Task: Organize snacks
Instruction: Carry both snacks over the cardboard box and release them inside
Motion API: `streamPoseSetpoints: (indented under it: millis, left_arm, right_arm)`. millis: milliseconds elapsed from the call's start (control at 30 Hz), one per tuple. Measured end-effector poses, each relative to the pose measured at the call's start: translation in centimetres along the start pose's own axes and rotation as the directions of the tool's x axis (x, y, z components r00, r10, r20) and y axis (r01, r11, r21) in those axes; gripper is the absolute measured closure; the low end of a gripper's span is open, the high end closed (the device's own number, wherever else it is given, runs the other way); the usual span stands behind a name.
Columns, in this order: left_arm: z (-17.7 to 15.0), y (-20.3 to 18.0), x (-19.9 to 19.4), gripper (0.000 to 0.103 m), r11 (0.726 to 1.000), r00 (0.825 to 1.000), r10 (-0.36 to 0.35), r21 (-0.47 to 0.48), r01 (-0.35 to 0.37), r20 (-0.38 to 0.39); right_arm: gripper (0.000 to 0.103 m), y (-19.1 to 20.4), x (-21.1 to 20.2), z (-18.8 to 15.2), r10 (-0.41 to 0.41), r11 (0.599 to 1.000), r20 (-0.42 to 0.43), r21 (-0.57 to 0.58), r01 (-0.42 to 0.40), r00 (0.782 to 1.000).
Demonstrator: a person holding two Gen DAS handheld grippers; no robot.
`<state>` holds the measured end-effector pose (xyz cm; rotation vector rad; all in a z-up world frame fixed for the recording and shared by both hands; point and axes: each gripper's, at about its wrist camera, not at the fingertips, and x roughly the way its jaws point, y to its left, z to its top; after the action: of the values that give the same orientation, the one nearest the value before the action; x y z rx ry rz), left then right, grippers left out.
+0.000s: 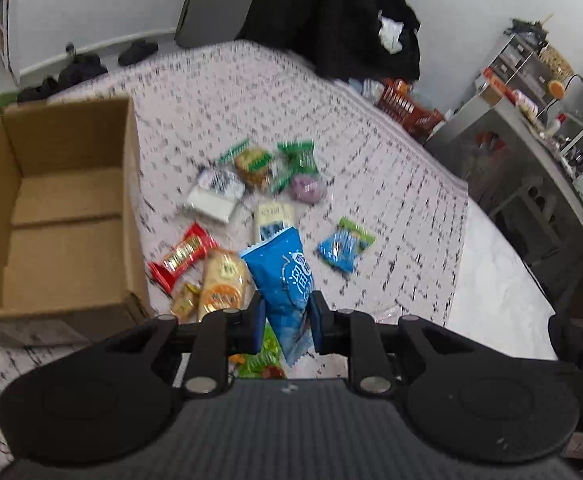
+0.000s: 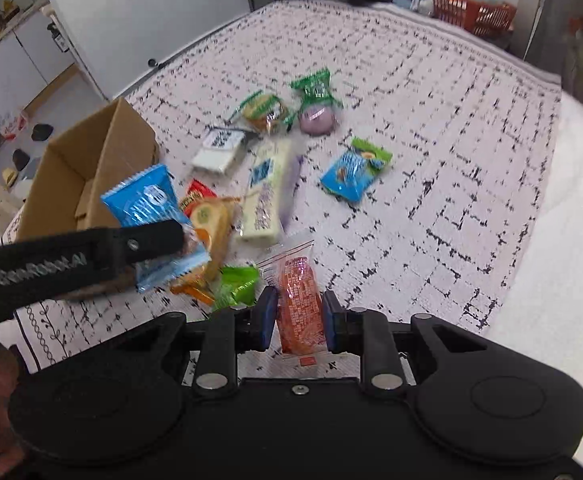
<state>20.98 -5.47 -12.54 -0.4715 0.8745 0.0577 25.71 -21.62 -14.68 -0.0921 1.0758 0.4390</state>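
A blue snack packet [image 1: 287, 276] is pinched between the fingers of the left gripper [image 1: 285, 322] and held clear above the patterned bedspread [image 1: 391, 184], just beside the near right corner of the open cardboard box [image 1: 71, 208] at the bedspread's left edge. An orange snack packet [image 2: 301, 308] is clamped by the right gripper [image 2: 298, 320] near the front edge. The remaining snacks are clustered mid-bedspread, a blue-green packet [image 2: 355, 170] lying apart, and bare cloth is left toward the right and far edges

Scattered snack packets [image 2: 269, 184] beside cardboard box [image 1: 67, 216]
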Motion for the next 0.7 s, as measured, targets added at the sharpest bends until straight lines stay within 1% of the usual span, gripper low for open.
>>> streamPoseSetpoints:
  millis: [167, 333, 433, 700]
  left_arm:
    - [0.9, 0.6, -3.0, 0.081, 1.0, 0.999, -0.002, 0.001, 0.002, 0.053]
    - [1.5, 2.0, -5.6, 0.081, 1.0, 0.996, 0.012, -0.012, -0.011, 0.091]
    - [1.8, 3.0, -6.8, 0.081, 0.999, 0.993, 0.029, -0.024, -0.027, 0.115]
    - [2.5, 6.0, -9.4, 0.081, 0.997, 0.987, 0.053, -0.056, -0.045, 0.153]
  right_arm:
    - [0.079, 1.8, -2.0, 0.3, 0.009, 1.0, 0.067, 0.016, -0.01, 0.998]
    - [0.079, 4.0, -3.7, 0.3, 0.006, 1.0, 0.117, 0.01, -0.008, 0.993]
    - [0.079, 5.2, -4.3, 0.3, 0.022, 1.0, 0.139, 0.012, -0.024, 0.99]
    - [0.079, 9.5, -5.7, 0.8, 0.064, 0.998, 0.194, -0.038, -0.058, 0.979]
